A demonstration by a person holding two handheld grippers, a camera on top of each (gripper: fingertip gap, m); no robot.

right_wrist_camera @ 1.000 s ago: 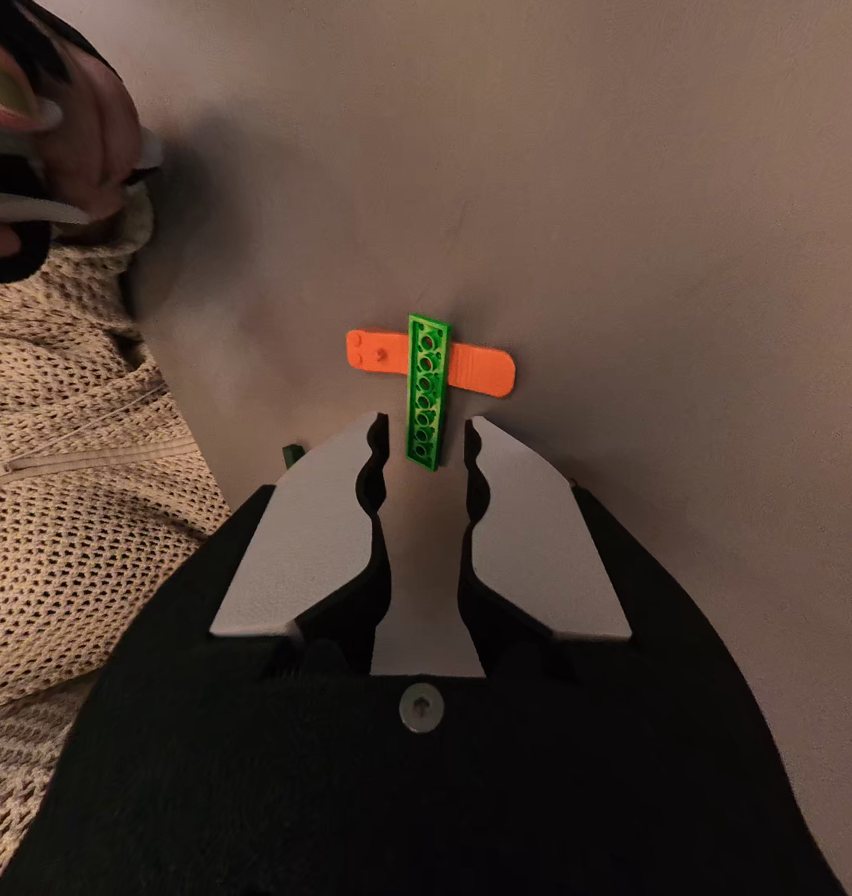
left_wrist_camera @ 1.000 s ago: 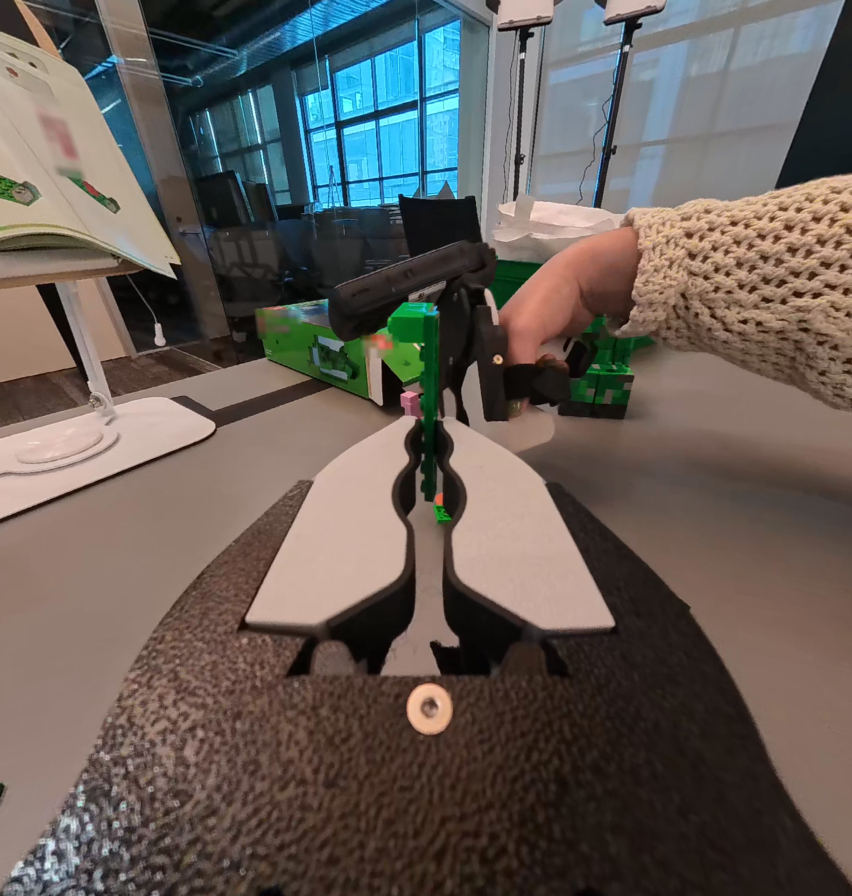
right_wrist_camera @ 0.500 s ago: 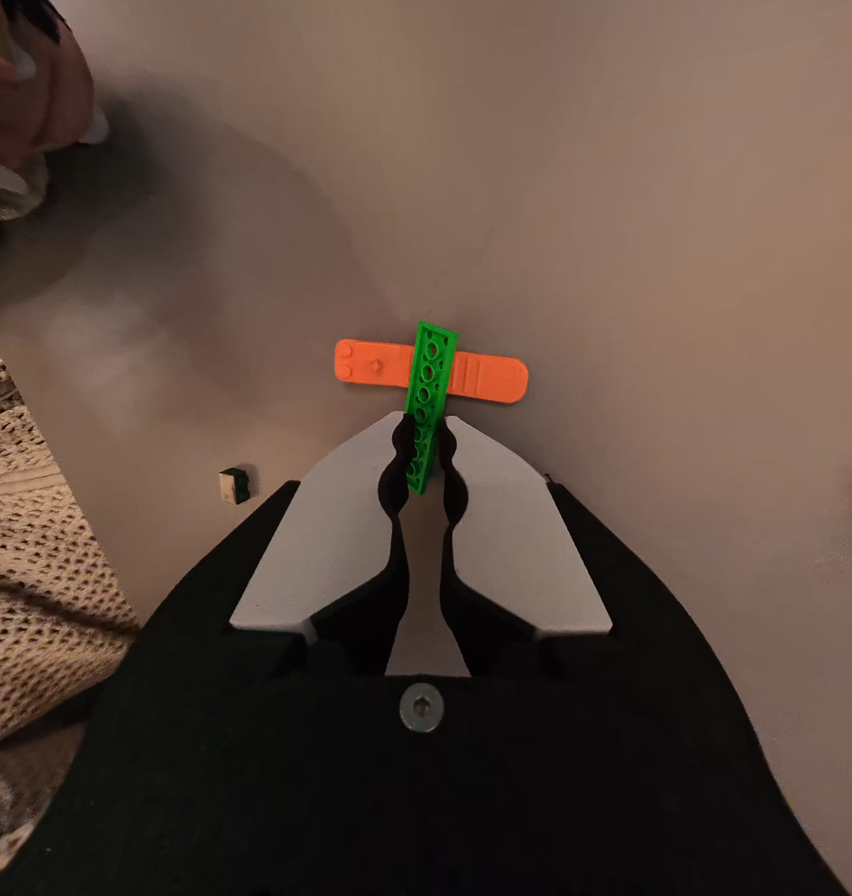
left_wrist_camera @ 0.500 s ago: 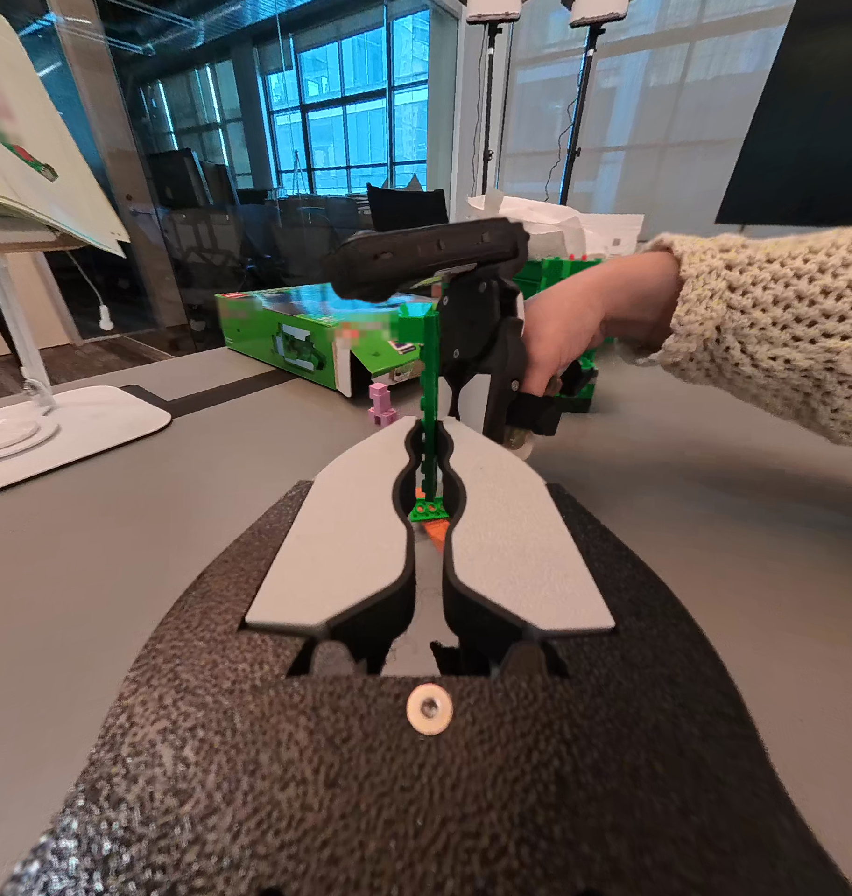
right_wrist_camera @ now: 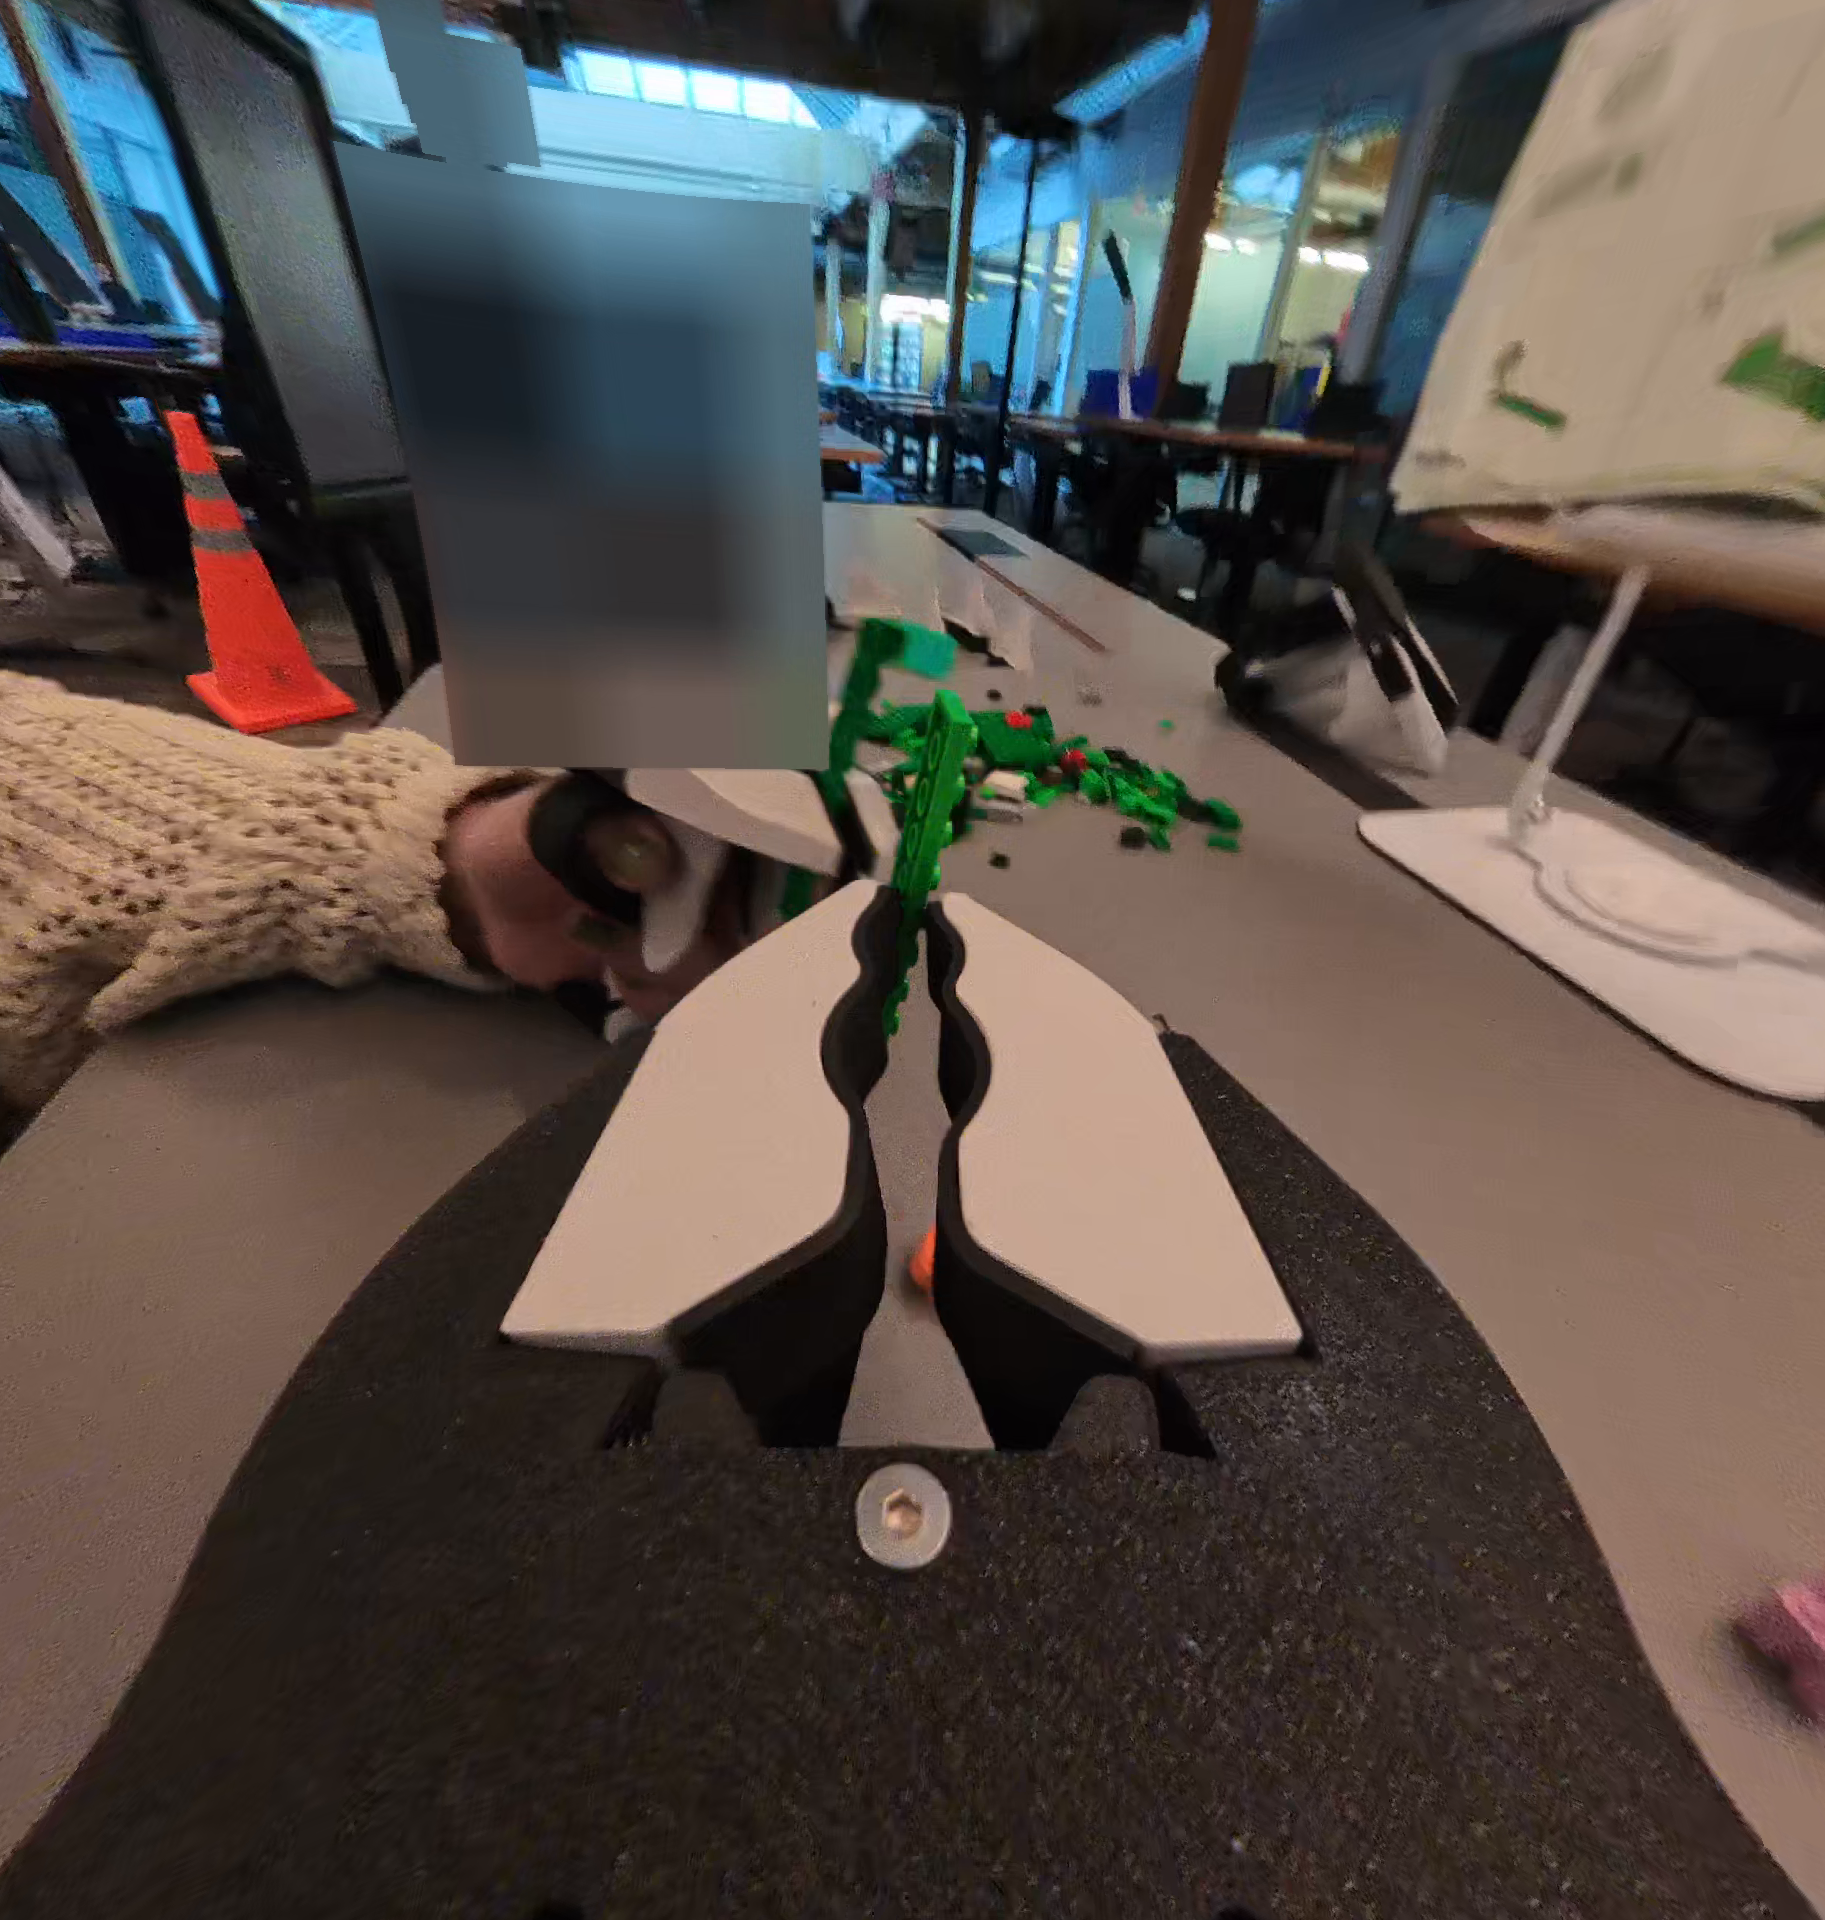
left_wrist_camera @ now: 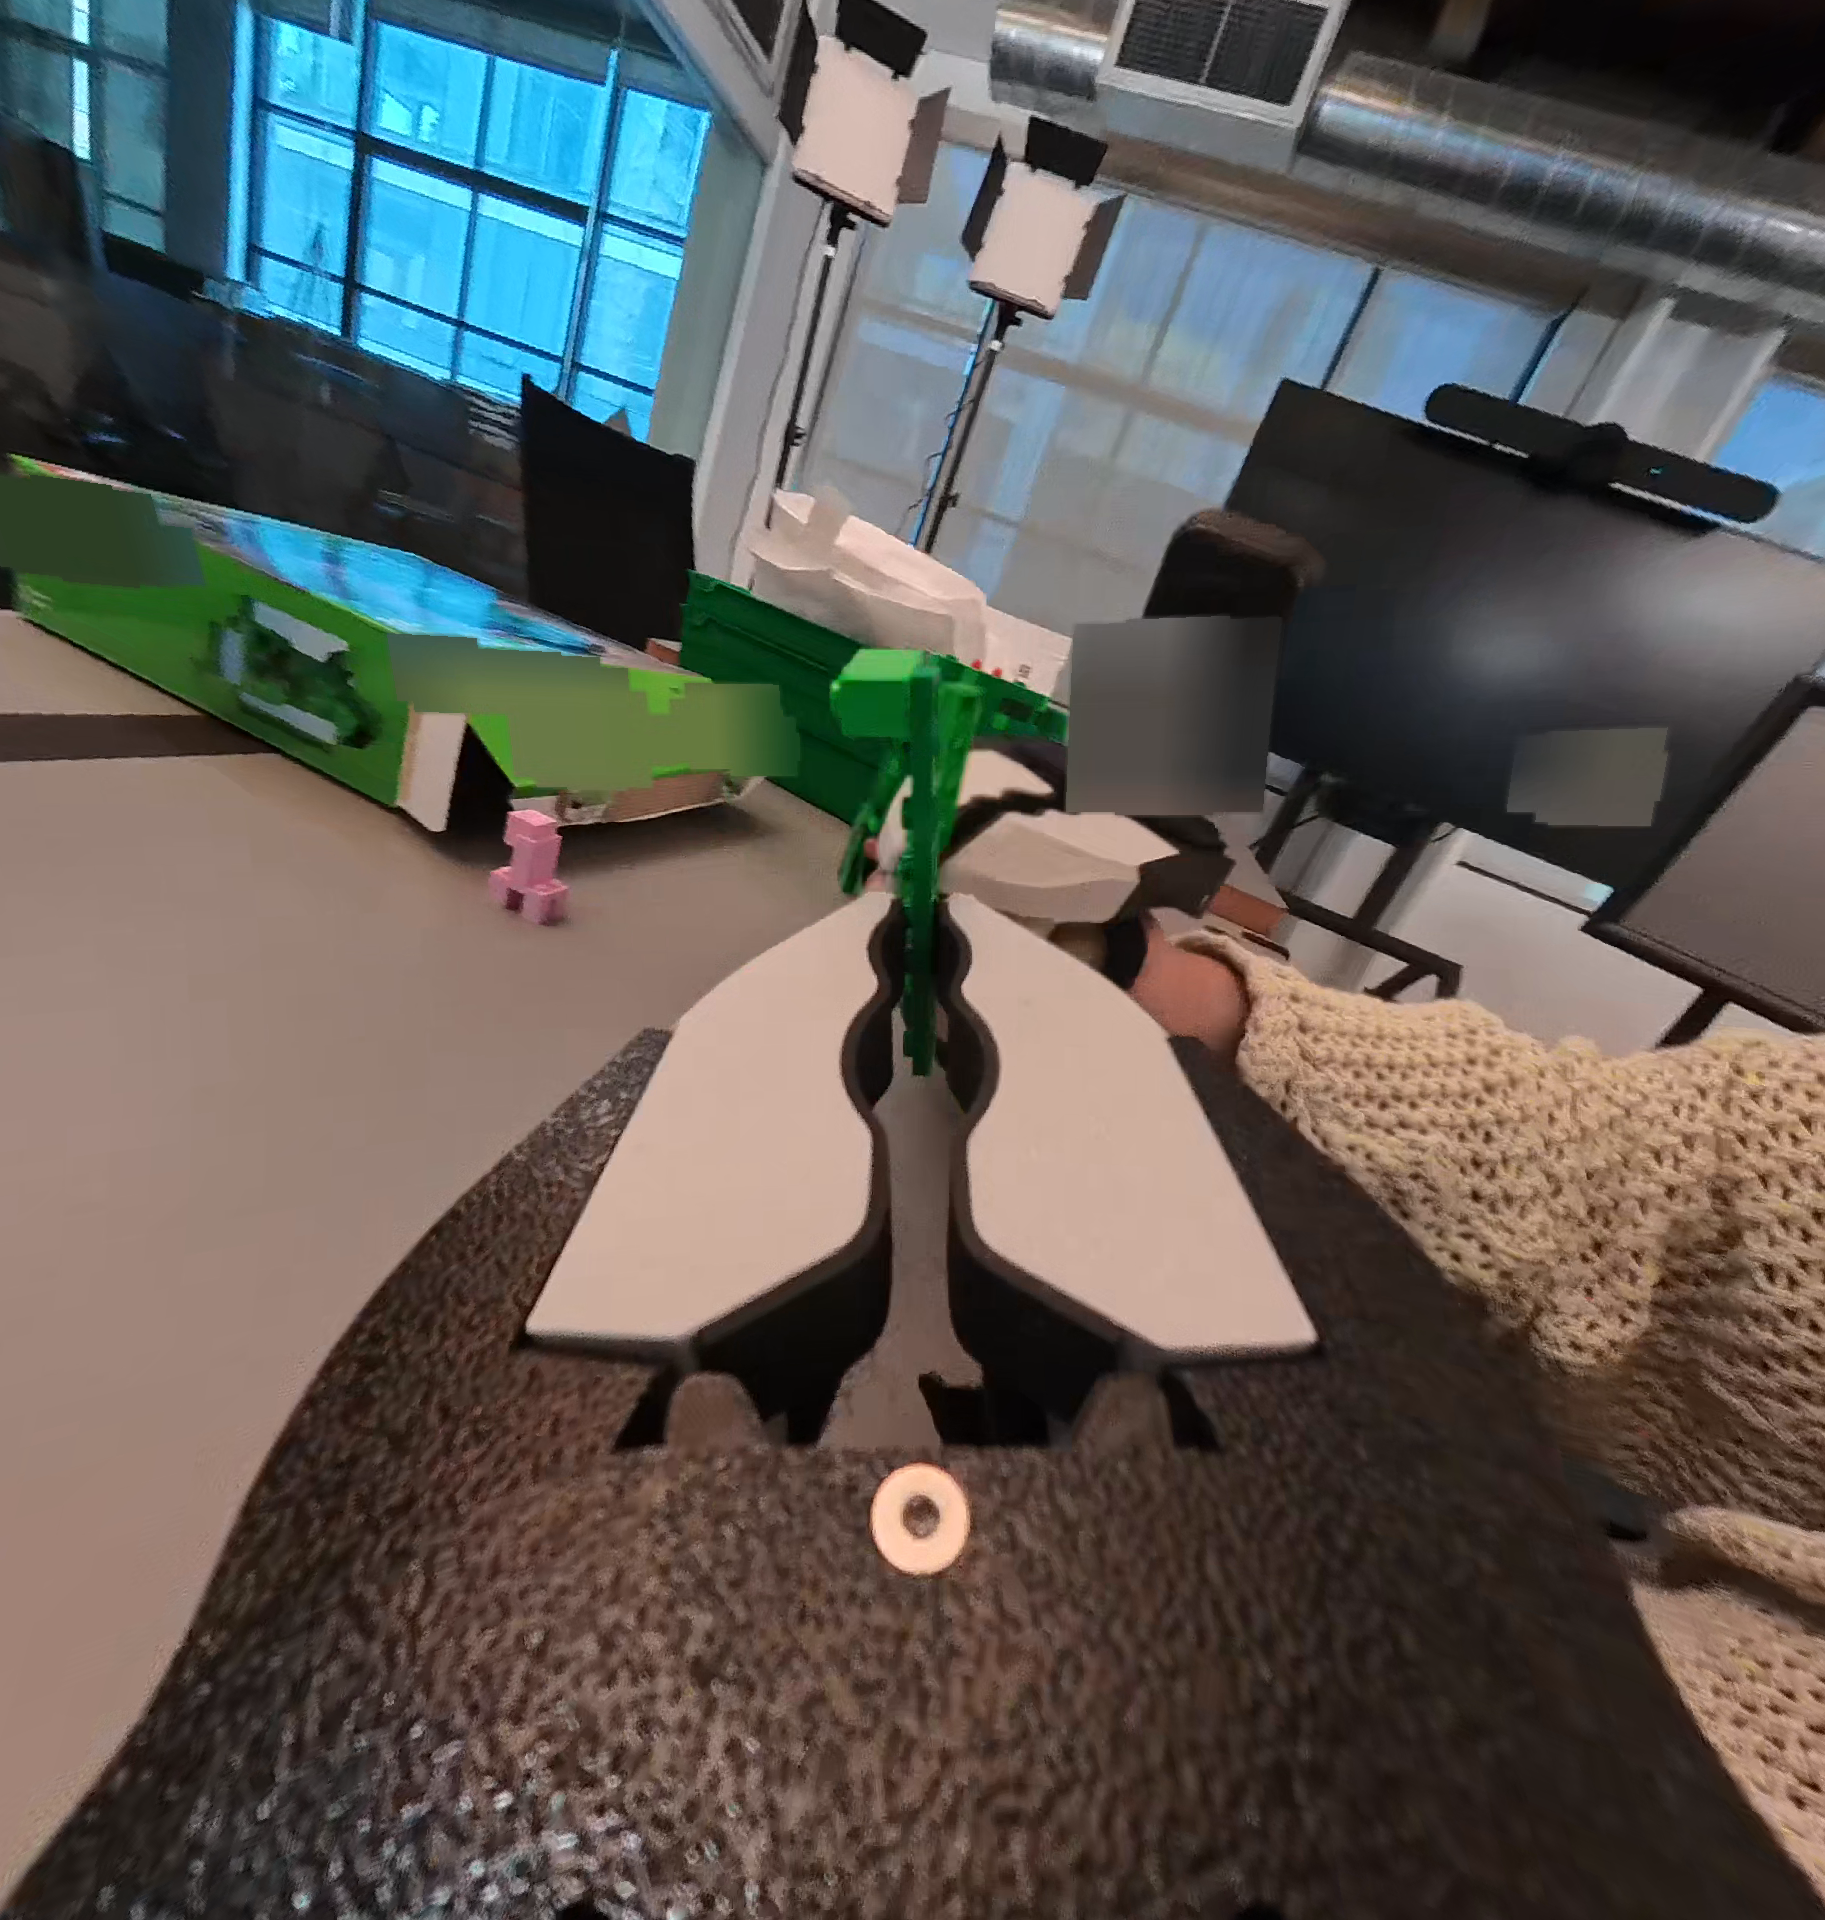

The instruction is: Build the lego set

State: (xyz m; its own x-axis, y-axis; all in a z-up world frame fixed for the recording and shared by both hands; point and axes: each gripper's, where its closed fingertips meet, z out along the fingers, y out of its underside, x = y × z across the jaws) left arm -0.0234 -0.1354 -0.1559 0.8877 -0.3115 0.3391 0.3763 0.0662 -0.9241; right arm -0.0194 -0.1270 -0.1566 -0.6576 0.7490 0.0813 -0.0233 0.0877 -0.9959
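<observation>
My left gripper (left_wrist_camera: pixel 918 920) is shut on an upright green lego assembly (left_wrist_camera: pixel 927 831) with a bright green brick on top. My right gripper (right_wrist_camera: pixel 913 906) is shut on a long green plate (right_wrist_camera: pixel 931 800) with holes and holds it upright in the air. The two held pieces are close side by side; I cannot tell if they touch. The right gripper's white fingers (left_wrist_camera: pixel 1053 868) show just behind the assembly. The left gripper's fingers (right_wrist_camera: pixel 752 816) and its assembly (right_wrist_camera: pixel 858 707) show at the left of the plate. An orange separator (right_wrist_camera: pixel 921 1268) lies on the table below.
A pile of loose green pieces (right_wrist_camera: pixel 1105 790) lies on the grey table (right_wrist_camera: pixel 1303 1039). A pink figure (left_wrist_camera: pixel 529 868), a green box (left_wrist_camera: pixel 264 665) and a green bin (left_wrist_camera: pixel 773 665) stand at the back. A white stand base (right_wrist_camera: pixel 1614 904) holds the instruction booklet (right_wrist_camera: pixel 1666 260). Less than 4 cm separates the two grippers' tips.
My right gripper shut on the green plate that lay across the orange separator, lifted it off the table and brought it up beside the left gripper's assembly. The left gripper kept its hold.
</observation>
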